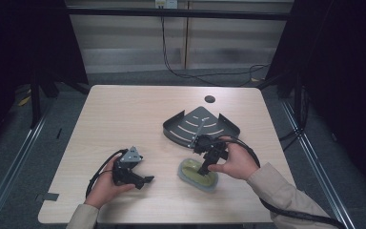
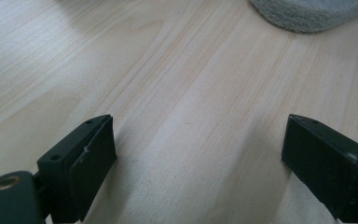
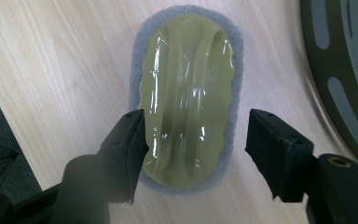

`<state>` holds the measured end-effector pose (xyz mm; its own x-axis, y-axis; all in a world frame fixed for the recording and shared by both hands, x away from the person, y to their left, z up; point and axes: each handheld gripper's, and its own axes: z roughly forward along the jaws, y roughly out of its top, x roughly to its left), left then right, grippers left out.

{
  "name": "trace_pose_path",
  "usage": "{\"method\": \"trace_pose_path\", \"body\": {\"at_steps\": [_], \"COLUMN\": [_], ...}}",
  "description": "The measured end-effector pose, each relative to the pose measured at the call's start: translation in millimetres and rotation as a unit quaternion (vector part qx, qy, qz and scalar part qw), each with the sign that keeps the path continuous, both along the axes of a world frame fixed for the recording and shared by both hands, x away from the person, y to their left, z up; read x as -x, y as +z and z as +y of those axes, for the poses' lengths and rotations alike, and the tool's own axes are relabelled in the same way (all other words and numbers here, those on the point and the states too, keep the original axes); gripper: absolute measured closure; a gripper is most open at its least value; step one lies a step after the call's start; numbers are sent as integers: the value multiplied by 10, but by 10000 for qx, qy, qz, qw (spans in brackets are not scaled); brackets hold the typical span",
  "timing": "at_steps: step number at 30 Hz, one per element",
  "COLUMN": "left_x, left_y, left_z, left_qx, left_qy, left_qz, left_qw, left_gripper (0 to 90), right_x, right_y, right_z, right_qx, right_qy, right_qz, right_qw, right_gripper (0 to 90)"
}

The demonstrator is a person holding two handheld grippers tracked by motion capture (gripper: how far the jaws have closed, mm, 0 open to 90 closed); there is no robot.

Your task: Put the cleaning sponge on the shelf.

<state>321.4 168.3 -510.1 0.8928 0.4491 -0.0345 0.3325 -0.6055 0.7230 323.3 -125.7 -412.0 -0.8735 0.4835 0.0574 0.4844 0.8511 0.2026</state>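
We hold the right gripper (image 3: 193, 156) right over the scrubber (image 3: 186, 93), which lies near the table's (image 1: 124, 114) front edge, beside the rack (image 1: 190, 125). Its jaws stand apart on both sides of the scrubber, not pinching yet. Next we think we must go lower and squeeze its green handle; the left gripper (image 2: 198, 163) rests open by the front edge.

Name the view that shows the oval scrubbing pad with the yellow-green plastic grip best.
The right gripper view: the oval grey scrubbing pad with its yellow-green plastic grip lies whole, seen from above. The high view shows it small; the left gripper view, just a grey edge.

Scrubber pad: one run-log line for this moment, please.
right tool: open, astride scrubber, pads not pressing | left tool: open, over bare table | rack: behind scrubber
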Motion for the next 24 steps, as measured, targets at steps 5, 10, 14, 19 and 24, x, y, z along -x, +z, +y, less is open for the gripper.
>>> {"method": "trace_pose_path", "body": {"at_steps": [5,10,14,19,24], "left_x": [0,0,0,0,-3], "left_y": [0,0,0,-1,1], "left_z": [0,0,0,0,4], "left_qx": [0,0,-1,1,-3], "left_qy": [0,0,-2,-3,-23], "left_qz": [-1,1,-1,-3,11], "left_qw": [10000,10000,10000,10000,10000], "left_gripper": [94,94,94,93,94], "right_x": [-6,-11,-16,-17,-13], "right_y": [-55,-104,-145,-198,-188], "right_z": [50,82,106,133,144], "right_qx": [81,133,133,218,301], "right_qy": [134,155,155,166,122], "right_qz": [29,94,141,214,202], "right_qw": [9999,9997,9997,9994,9993], "right_gripper": [431,471,517,583,703]}}
